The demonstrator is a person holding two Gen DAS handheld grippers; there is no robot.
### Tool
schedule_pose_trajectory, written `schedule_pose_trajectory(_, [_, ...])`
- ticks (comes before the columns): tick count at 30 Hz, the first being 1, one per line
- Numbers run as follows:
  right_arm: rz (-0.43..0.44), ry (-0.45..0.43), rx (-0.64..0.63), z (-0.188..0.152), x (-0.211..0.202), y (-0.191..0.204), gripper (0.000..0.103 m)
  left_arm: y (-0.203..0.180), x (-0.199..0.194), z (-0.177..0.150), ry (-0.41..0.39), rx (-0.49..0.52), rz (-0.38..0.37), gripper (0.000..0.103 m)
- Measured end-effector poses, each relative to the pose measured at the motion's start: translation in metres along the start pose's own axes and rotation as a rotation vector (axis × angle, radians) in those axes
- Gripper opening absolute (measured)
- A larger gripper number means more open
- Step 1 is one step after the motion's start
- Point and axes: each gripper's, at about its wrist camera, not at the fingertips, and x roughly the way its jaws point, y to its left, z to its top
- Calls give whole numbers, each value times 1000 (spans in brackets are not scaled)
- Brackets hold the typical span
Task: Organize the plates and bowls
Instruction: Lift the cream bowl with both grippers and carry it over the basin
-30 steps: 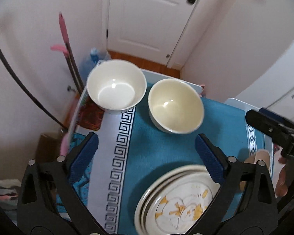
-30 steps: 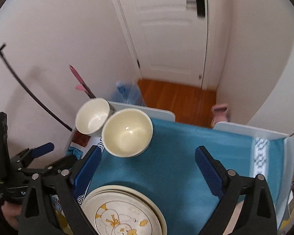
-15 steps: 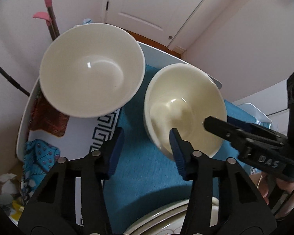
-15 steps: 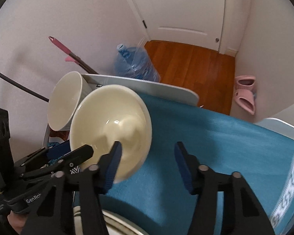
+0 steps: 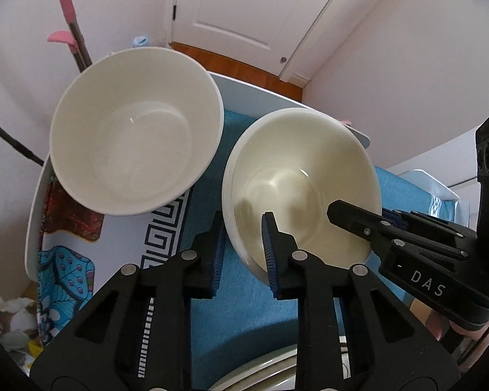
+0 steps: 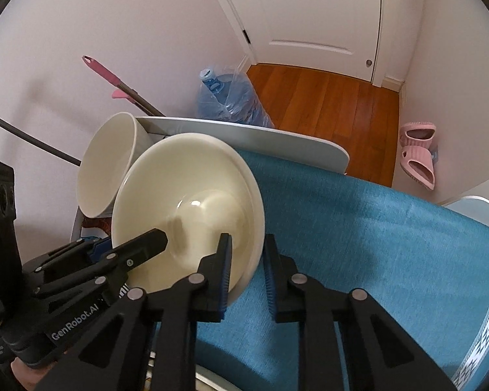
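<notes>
Cream bowl [image 5: 303,176] upright on the teal cloth [image 5: 244,319], toward the far left of the table [image 6: 244,130], just right of the white bowl [image 5: 133,130]. Gripped at two places: left tongs [image 5: 243,228] astride its near-left rim, one pad outside the wall and one inside, jaws narrow and closing on that rim; right tongs [image 6: 247,244] astride the near-right rim in the same way, nearly shut and closing, rim between the pads. Seen from the left wrist only: the full round of both bowls with a strip of cloth between them, the key-pattern border under the white bowl, a sliver of stacked plates [image 5: 260,368] at the near edge, and the pink mop handle [image 5: 63,3] against the far wall. Seen from the right wrist only: the wooden floor [image 6: 326,97], a blue water bottle [image 6: 228,94] beyond the table, pink slippers [image 6: 419,150] far right, and the white bowl half hidden behind the cream one. Compared with a second ago: both tongs lower and nearer the bowls, then spread wide and holding nothing, now pinched onto the cream rim; plates, then plainly in view, now almost out of frame; bowls in the same spots.
</notes>
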Motion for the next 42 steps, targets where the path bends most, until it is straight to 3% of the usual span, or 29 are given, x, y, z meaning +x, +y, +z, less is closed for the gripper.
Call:
schedule_pose_trajectory(13, [-26,-127,-7,-21,-68,23,16,-31,-76,-13,-121,119,0,19])
schedule_pose_trajectory(22, [-98,-228,52,-67,-141,23,16,-84,-127,-43,-173,251,-61,19])
schedule_pose_trajectory(32, [-167,-306,150,-141,-218,-36,16,-181,-137,-98,-161,383,-140,19])
schedule_pose_trajectory(42, [-230,-266,240,-205,-243,-121,16,-264,-86,-162,-22,447,-188,19])
